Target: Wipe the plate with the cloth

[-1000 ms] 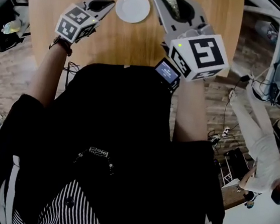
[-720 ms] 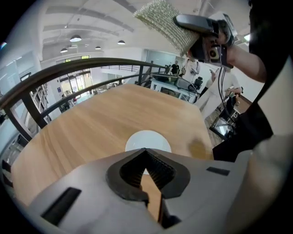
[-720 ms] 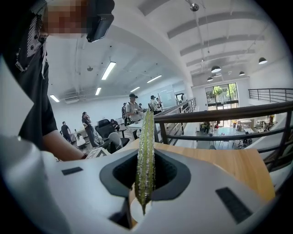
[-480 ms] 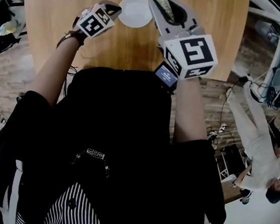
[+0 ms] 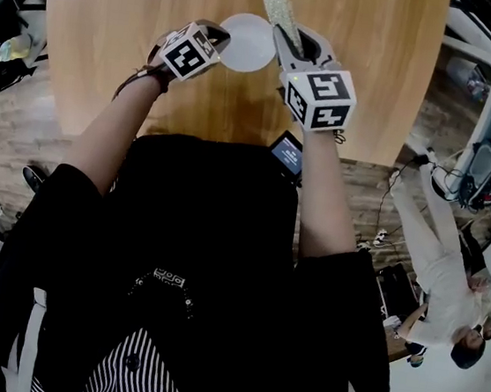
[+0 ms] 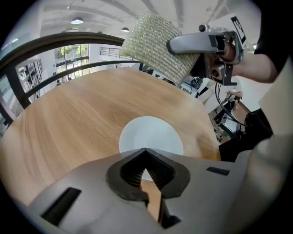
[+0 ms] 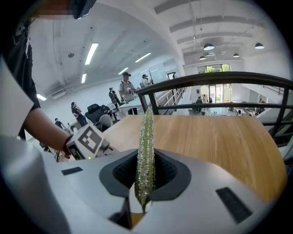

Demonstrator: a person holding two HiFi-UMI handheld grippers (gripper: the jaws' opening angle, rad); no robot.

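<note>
A small white plate [image 5: 249, 42] lies on the round wooden table [image 5: 118, 6]; the left gripper view shows the plate [image 6: 151, 132] just past the jaws. My left gripper [image 5: 216, 34] is at the plate's left rim, and its jaws [image 6: 145, 151] meet tip to tip with nothing between them, hovering over the near rim. Right of the plate, my right gripper [image 5: 291, 38] is shut on a green-yellow woven cloth [image 5: 280, 10]. The cloth [image 7: 146, 146] stands edge-on between those jaws and sticks out beyond them. From the left gripper view the cloth [image 6: 158, 45] hangs in the air above the table.
The table's near edge [image 5: 234, 141] runs just in front of the person's body. A black railing [image 7: 219, 80] curves behind the table. A person in white [image 5: 438, 259] stands on the floor at the right. Chairs and gear [image 5: 12, 38] sit at the left.
My left gripper has moved right and forward, from clear of the plate to its left rim. The right gripper has kept hold of the cloth beside the plate.
</note>
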